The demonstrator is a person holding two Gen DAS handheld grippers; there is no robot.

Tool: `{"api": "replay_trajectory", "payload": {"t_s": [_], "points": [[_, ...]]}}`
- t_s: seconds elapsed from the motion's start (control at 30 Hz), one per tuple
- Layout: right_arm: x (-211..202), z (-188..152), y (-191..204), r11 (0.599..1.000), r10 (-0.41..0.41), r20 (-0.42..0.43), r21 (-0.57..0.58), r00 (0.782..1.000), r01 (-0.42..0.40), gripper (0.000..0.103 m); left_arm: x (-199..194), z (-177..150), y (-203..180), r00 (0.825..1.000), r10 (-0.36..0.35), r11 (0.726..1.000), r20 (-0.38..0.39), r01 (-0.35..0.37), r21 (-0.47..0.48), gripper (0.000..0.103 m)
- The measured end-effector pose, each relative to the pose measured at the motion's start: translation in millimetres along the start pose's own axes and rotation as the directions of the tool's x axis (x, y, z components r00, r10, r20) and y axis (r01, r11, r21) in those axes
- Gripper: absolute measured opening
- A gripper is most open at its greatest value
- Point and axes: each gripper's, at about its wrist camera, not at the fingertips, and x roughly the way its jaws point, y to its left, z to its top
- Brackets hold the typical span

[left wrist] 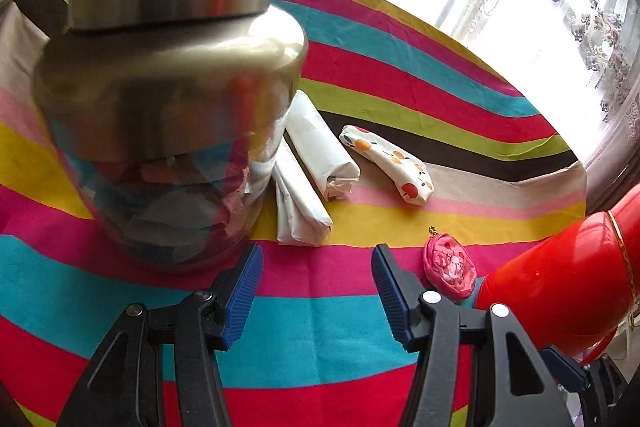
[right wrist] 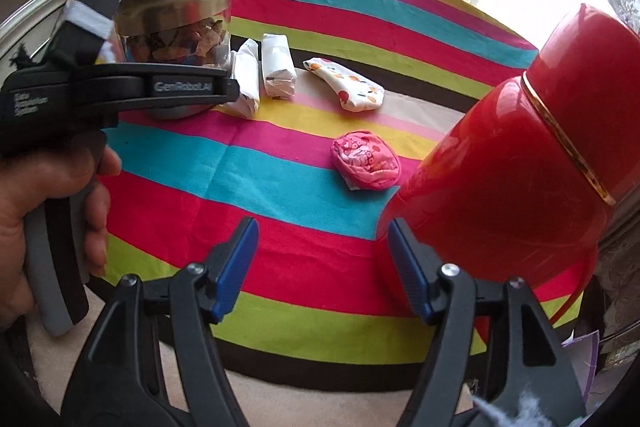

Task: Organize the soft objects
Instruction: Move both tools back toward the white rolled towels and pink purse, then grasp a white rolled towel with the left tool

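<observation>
Two white rolled cloths (left wrist: pixel 316 151) (right wrist: pixel 276 67) lie side by side on the striped tablecloth (left wrist: pixel 320 315), beside a white roll with orange fruit print (left wrist: pixel 390 163) (right wrist: pixel 346 85). A pink bundled pouch (left wrist: pixel 450 269) (right wrist: pixel 364 161) sits nearer, by the red vessel. My left gripper (left wrist: pixel 316 291) is open over the cloth, nothing between its blue pads, the white rolls just ahead. My right gripper (right wrist: pixel 322 267) is open above the table's near edge, empty, with the pink pouch ahead of it. A hand holds the left gripper's body (right wrist: pixel 120 87) at the left of the right wrist view.
A glass jar with a metal lid (left wrist: pixel 168 115) (right wrist: pixel 176 27), filled with coloured scraps, stands at the left. A tall red vessel with a gold band (left wrist: pixel 560 279) (right wrist: pixel 516 147) stands at the right. Bright windows and lace curtains lie behind the table.
</observation>
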Motion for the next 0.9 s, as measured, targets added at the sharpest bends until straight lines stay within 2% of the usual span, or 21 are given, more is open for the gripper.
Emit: {"api": "replay_trajectory", "payload": {"t_s": [0.3,0.4,0.47,0.5,0.7,0.9], "points": [[-3,0,13,0.979,-0.12,0.113,-0.153,0.986,0.137,0.07,44,11,-5,0.997,0.08,0.997,0.003,-0.08,-0.022,0.057],[-1,0,15,0.967,-0.152,0.138,-0.184,0.979,0.176,0.07,54,13,-14,0.994,0.11,0.994,0.014,-0.11,0.007,0.056],[2,1,16,0.961,-0.161,0.147,-0.2,0.976,0.189,0.07,60,13,-20,0.991,0.131,0.991,0.011,-0.132,0.037,0.045],[4,2,16,0.96,-0.164,0.148,-0.206,0.975,0.192,0.07,65,13,-23,0.989,0.146,0.987,0.006,-0.147,0.061,0.034],[16,9,24,0.941,-0.199,0.162,-0.245,0.966,0.235,0.07,60,10,-20,0.993,0.119,0.99,-0.001,-0.119,0.077,0.029],[42,23,34,0.927,-0.208,0.112,-0.295,0.972,0.232,0.07,37,-8,-9,0.996,0.067,0.994,-0.061,-0.062,0.085,0.027]]}}
